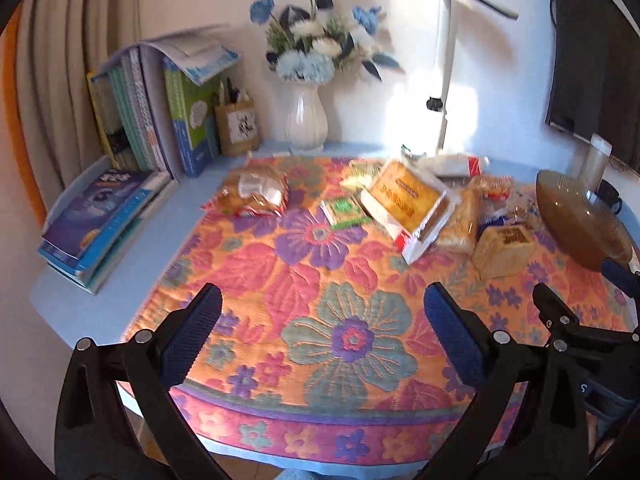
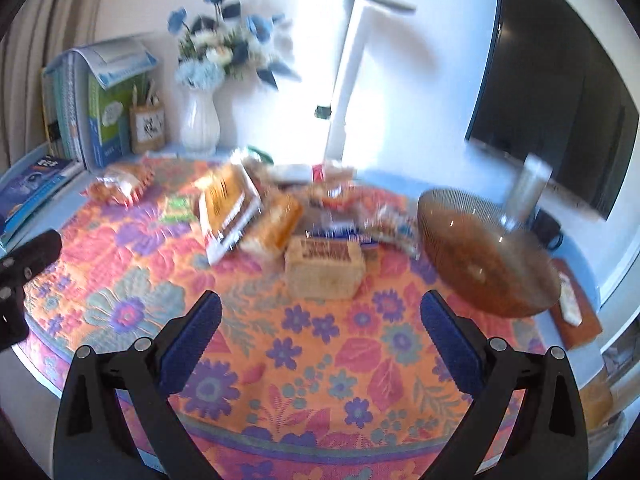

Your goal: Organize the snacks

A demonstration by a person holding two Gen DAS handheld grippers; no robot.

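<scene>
Two tongs, left tongs (image 1: pixel 322 334) and right tongs (image 2: pixel 320 334), both spread apart, empty. One brown bowl (image 2: pixel 486 256). One white vase (image 1: pixel 305 120).

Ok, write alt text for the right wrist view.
Open right gripper hovers over a floral cloth, facing a pile of snack packs and a brown bowl. Behind stand a vase and books.

Orange floral cloth (image 1: pixel 320 280), brown ribbed bowl (image 2: pixel 488 256), white vase (image 1: pixel 305 120).
</scene>
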